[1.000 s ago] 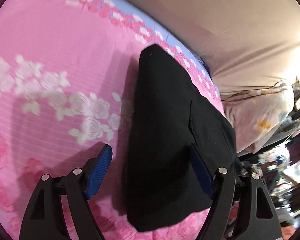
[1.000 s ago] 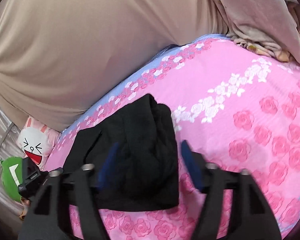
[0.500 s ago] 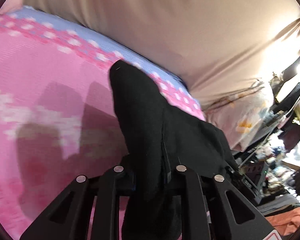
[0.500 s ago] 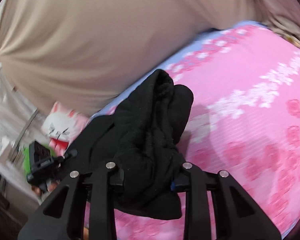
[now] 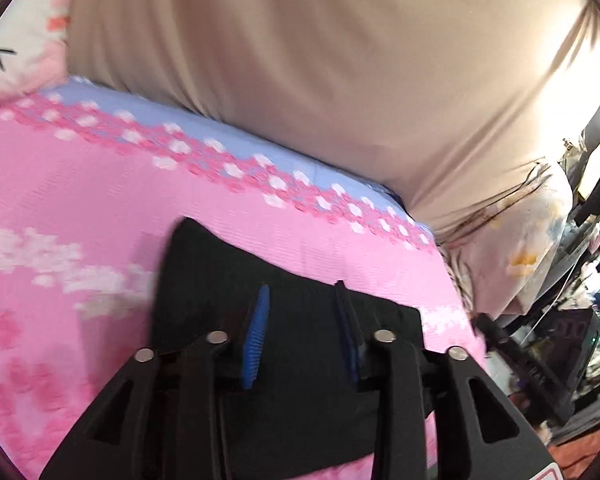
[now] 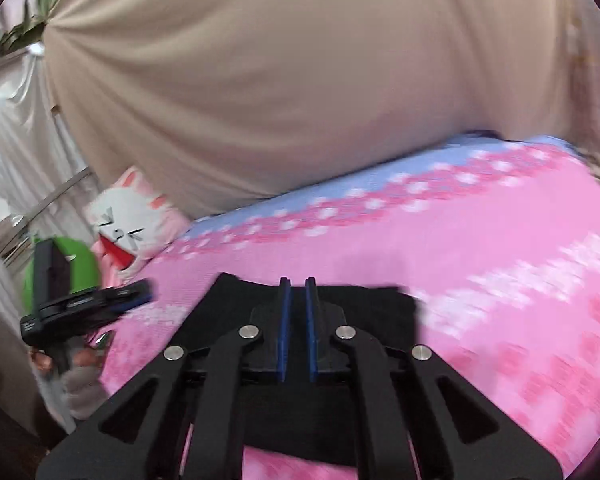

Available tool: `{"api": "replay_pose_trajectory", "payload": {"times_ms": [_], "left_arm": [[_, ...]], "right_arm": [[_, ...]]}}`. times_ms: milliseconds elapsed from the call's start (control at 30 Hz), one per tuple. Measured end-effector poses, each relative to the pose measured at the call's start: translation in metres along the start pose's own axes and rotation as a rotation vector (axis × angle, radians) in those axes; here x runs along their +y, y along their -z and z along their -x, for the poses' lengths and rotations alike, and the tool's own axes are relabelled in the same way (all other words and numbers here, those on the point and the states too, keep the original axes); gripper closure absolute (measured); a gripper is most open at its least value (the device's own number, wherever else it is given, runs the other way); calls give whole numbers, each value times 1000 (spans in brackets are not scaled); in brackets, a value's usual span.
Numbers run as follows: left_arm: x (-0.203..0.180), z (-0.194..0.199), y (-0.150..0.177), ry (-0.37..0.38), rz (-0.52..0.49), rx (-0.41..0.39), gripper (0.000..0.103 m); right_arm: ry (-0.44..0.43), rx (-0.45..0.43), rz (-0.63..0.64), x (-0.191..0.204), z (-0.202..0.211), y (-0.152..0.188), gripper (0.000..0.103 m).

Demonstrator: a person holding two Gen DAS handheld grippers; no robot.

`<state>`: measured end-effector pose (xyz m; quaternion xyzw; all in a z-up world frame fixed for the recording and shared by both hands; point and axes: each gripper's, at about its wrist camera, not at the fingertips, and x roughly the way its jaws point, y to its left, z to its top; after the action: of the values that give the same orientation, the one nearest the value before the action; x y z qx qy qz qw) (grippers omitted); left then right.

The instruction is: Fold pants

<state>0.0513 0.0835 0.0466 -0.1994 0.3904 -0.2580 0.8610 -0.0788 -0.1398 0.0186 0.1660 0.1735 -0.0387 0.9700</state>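
The black pants (image 5: 300, 320) lie folded on the pink floral bed (image 5: 80, 208), near its front edge. Left gripper (image 5: 306, 320) has just been opening, nothing clamped; right gripper (image 6: 296, 308) closed, empty.

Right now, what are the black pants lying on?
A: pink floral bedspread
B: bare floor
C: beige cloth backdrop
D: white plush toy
A: the black pants lie spread on the pink floral bedspread, with pink showing around their edges in both wrist views.
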Motion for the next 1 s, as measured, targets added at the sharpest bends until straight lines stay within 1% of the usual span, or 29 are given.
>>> {"api": "replay_pose_trajectory", "payload": {"times_ms": [33,67,100,133,167,200,233,267,300,333,367,400,433,467,500,567,600,633,667,700,733,767,800,833,867,900,933,967,1000], "left_arm": [[5,-19,-3,-6,28,33,58],[14,-34,-3,-22,50,64,57],[22,-50,0,-53,69,95,57],[34,-70,3,-108,86,136,57],[47,-91,10,-140,108,173,59],[52,-100,14,-146,119,193,69],[60,-102,19,-145,136,186,73],[61,-96,20,-123,142,169,73],[61,-91,20,-112,148,162,73],[60,-81,20,-106,153,144,73],[57,-72,20,-110,138,127,73],[52,-62,21,-114,115,109,73],[46,-48,23,-124,82,88,73],[40,-36,29,-128,51,79,70],[35,-31,32,-128,33,79,68],[22,-17,44,-101,-21,102,68],[15,-14,51,-80,-46,120,65],[7,-9,61,-54,-83,144,63],[4,-8,67,-52,-104,156,54],[1,-10,75,-67,-127,172,50],[0,-17,85,-102,-155,194,50],[3,-25,91,-136,-165,204,50],[7,-30,96,-140,-160,206,48],[9,-30,100,-133,-162,196,48],[7,-29,100,-146,-173,188,48],[4,-28,99,-155,-183,186,49],[-1,-23,98,-158,-196,176,49],[-7,-15,98,-148,-212,165,49],[-14,-10,97,-130,-229,156,48]], "right_arm": [[28,32,2,-2,-20,0,97],[120,103,7,-14,-54,4,97],[192,165,-13,-28,-79,11,100],[199,223,-67,-51,-102,22,102],[109,188,-129,-66,-108,25,103],[45,187,-220,-78,-102,24,103],[33,186,-268,-80,-92,20,103],[48,169,-253,-72,-78,16,103],[64,151,-221,-64,-69,14,99],[73,123,-167,-52,-54,13,99],[60,104,-121,-44,-42,17,99],[67,114,-90,-41,-38,24,99],[106,149,-68,-44,-43,32,99],[187,203,-47,-53,-53,45,103],[203,222,-56,-58,-55,50,103],[178,198,-107,-56,-41,52,103],[154,168,-88,-44,-26,49,98],[125,145,-64,-35,-14,46,98],[91,132,-41,-25,-7,44,98],[59,149,-15,-17,-5,46,98],[68,189,11,-14,-11,53,98],[120,240,44,-19,-22,65,100],[138,270,55,-23,-32,76,103],[108,257,31,-31,-34,83,103],[82,236,-24,-36,-27,82,103],[90,233,-43,-35,-22,77,103],[101,211,-37,-31,-14,72,103],[115,174,-4,-23,-2,66,95],[124,146,51,-14,8,63,92]]}}
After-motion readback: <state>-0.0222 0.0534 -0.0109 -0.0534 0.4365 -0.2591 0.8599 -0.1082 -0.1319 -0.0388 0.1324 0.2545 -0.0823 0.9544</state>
